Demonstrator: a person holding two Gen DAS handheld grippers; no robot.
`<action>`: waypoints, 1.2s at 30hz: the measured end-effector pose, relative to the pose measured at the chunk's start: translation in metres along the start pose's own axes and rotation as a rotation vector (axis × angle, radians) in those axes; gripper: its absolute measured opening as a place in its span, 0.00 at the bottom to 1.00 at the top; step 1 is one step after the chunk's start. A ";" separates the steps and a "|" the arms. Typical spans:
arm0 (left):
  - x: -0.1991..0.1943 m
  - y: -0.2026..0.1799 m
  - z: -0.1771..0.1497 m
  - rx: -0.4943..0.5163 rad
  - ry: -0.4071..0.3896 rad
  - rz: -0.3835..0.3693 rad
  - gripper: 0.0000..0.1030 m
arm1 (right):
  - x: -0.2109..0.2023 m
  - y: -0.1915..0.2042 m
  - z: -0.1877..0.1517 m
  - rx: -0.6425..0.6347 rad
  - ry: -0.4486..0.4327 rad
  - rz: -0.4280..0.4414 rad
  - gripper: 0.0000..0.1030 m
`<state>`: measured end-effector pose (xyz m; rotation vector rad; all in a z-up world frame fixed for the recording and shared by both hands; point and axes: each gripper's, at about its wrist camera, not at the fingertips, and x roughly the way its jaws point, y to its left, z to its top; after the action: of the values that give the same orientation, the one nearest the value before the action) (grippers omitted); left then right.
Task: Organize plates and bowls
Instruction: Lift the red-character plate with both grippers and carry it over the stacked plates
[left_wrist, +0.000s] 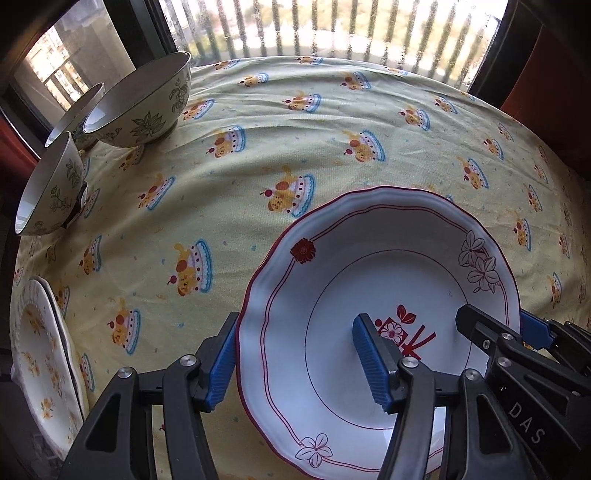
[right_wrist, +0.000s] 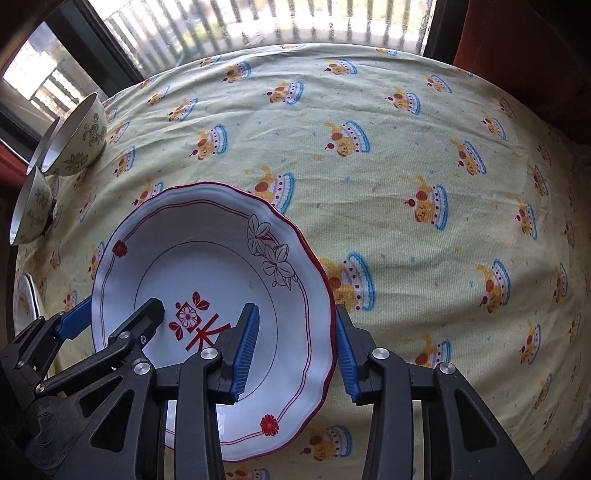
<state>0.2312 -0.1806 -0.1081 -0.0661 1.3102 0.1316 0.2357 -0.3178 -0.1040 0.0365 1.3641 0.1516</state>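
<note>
Plate (left_wrist: 343, 373) rim between both jaws.

White plate (left_wrist: 369, 280) red-trimmed, floral; yellow tablecloth (left_wrist: 258, 122) cartoon cakes

Daylight pours through a window (left_wrist: 332, 33) with pale vertical bars (right_wrist: 295, 22) outside it, straight ahead of the hand-held gripper. Dark window frames (left_wrist: 155, 33) run ahead and to its left. Reddish-orange panels (right_wrist: 517, 48) stand at the far right. A pale yellow-green cloth (right_wrist: 424, 166) printed with cartoon cakes covers the desk.
</note>
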 end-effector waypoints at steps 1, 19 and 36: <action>0.000 0.000 0.001 -0.005 0.000 -0.003 0.61 | 0.003 -0.001 0.001 0.006 0.006 0.005 0.42; -0.034 0.010 -0.009 0.013 -0.046 -0.008 0.58 | -0.015 0.008 -0.003 0.002 -0.035 -0.017 0.43; -0.069 0.060 -0.031 0.057 -0.107 -0.077 0.58 | -0.054 0.051 -0.042 0.045 -0.105 -0.065 0.43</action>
<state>0.1757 -0.1296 -0.0477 -0.0601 1.2018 0.0319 0.1799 -0.2772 -0.0539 0.0370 1.2621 0.0635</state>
